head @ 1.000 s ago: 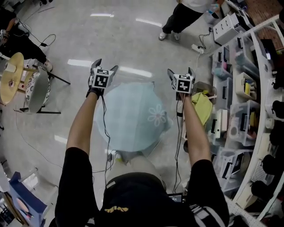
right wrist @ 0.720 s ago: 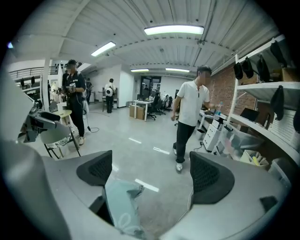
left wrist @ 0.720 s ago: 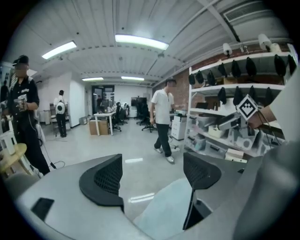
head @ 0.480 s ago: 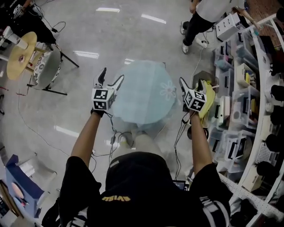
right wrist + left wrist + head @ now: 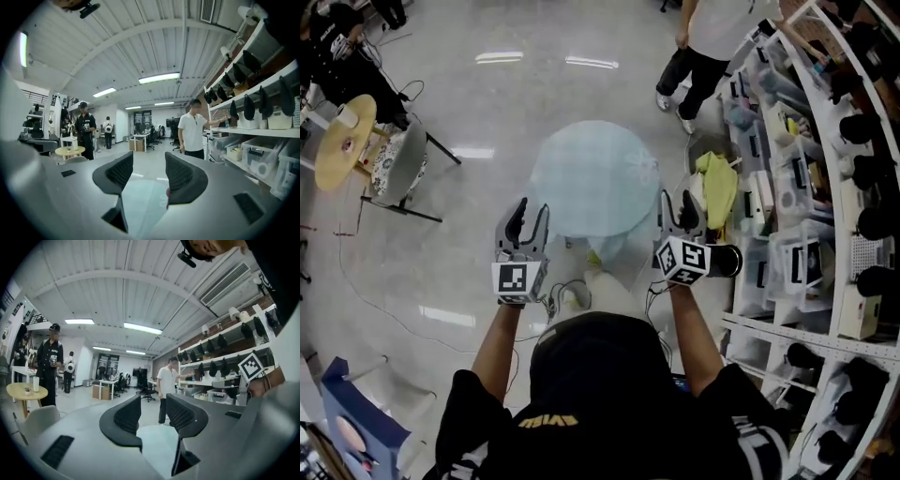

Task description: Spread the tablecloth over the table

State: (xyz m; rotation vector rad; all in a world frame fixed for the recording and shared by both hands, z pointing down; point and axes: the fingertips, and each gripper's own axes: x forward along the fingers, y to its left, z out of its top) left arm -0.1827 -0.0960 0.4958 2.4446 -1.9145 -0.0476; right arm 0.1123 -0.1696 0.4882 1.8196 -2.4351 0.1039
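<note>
The pale blue tablecloth (image 5: pixel 595 178) with a flower print lies flat over the small round table, its edge hanging down all round. Both grippers are held level on the near side of the table, clear of the cloth. My left gripper (image 5: pixel 530 214) is off the table's near-left edge. My right gripper (image 5: pixel 677 204) is off its near-right edge. In both gripper views the jaws are closing with nothing between them, and the cloth shows below them as a pale patch (image 5: pixel 157 446) (image 5: pixel 140 206).
Storage shelves (image 5: pixel 825 187) with bins run down the right, and a yellow-green cloth (image 5: pixel 717 187) lies by them. A person in a white shirt (image 5: pixel 703 47) stands beyond the table. A yellow side table (image 5: pixel 342 141) and chair (image 5: pixel 398 173) stand at left. Cables (image 5: pixel 567 295) trail on the floor.
Both grippers have come back from the table's far edge to its near side, toward my body. Their jaws have narrowed. The cloth stays spread on the table.
</note>
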